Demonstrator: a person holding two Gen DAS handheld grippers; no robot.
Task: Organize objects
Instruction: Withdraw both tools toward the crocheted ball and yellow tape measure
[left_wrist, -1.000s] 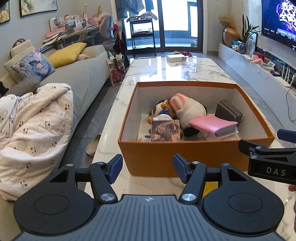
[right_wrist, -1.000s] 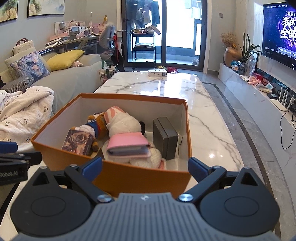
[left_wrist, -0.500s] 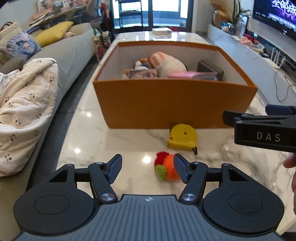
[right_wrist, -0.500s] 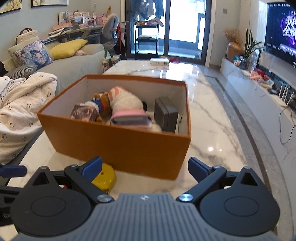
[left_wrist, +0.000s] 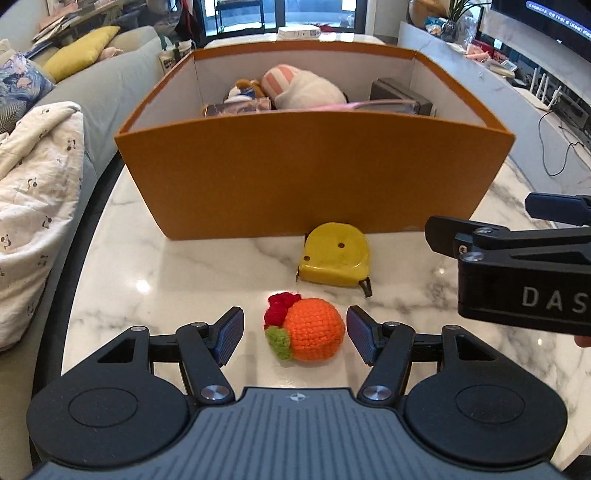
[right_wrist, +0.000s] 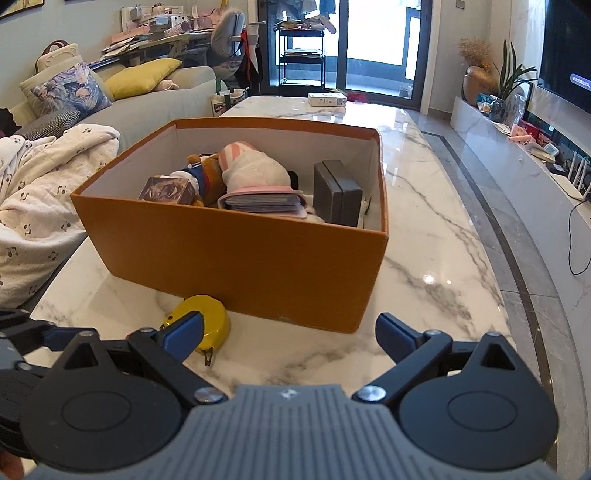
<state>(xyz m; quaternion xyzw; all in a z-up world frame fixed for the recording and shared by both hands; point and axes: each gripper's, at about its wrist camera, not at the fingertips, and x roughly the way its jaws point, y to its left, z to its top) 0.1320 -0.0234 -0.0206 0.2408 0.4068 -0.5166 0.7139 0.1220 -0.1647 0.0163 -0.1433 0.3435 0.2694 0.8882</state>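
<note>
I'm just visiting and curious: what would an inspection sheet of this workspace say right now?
Surface: marble table, glossy.
Job's things: crocheted orange and yellow tape measure on the table before the orange box; box holds plush toys, a pink wallet, a grey case.
Clutter: white carton at the far end.
Grippers: left gripper open around the crocheted orange, not touching; right gripper open, empty.
Cables: black cord by the TV bench.
Surroundings: sofa, blanket.

The surface (left_wrist: 155, 266) is showing glossy, veined marble. The orange box (left_wrist: 314, 177) is looking like matt cardboard, white inside. The crocheted orange ball (left_wrist: 314, 334) is showing rough yarn, and the yellow tape measure (left_wrist: 336, 254) is looking like smooth, scuffed plastic.
</note>
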